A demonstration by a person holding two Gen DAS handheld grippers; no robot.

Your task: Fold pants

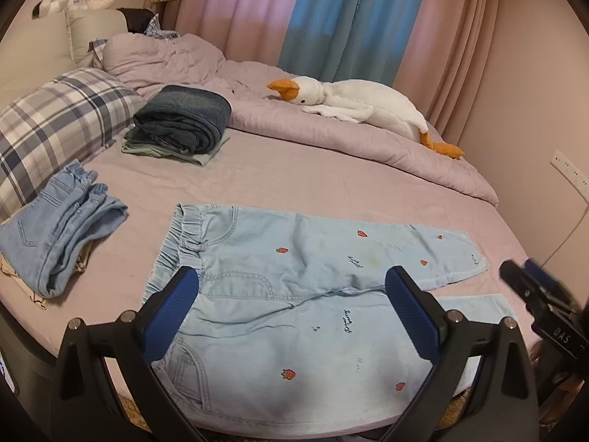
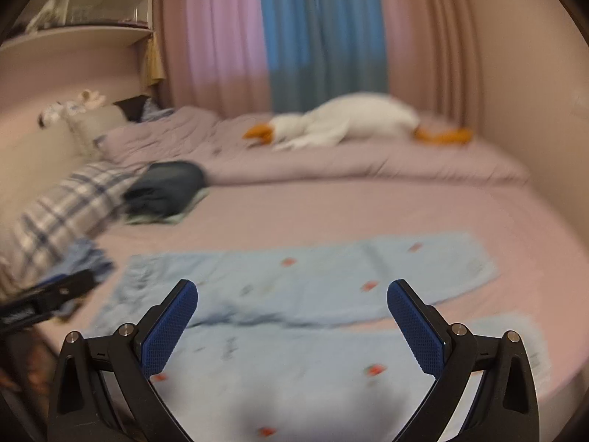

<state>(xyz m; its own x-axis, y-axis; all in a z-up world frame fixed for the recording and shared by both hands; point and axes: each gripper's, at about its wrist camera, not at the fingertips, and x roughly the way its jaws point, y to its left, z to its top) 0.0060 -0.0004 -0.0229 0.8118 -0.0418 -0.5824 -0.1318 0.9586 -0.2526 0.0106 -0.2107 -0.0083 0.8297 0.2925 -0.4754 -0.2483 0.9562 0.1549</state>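
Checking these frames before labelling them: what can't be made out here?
- Light blue strawberry-print pants: near hem, left wrist view, cut off by the bed edge and left claw.
- Small embroidered lettering: too small to read.
- Right wrist view: motion-blurred; folded dark denim stack indistinct behind right claw.

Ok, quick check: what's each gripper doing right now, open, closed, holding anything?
Left gripper: jaws open, holding nothing, above the light blue strawberry-print denim pants.
Right gripper: jaws open, holding nothing, above the same pants.

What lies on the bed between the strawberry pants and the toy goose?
Only bare pink sheet between strawberry pants and toy goose, clearest in the left wrist view.
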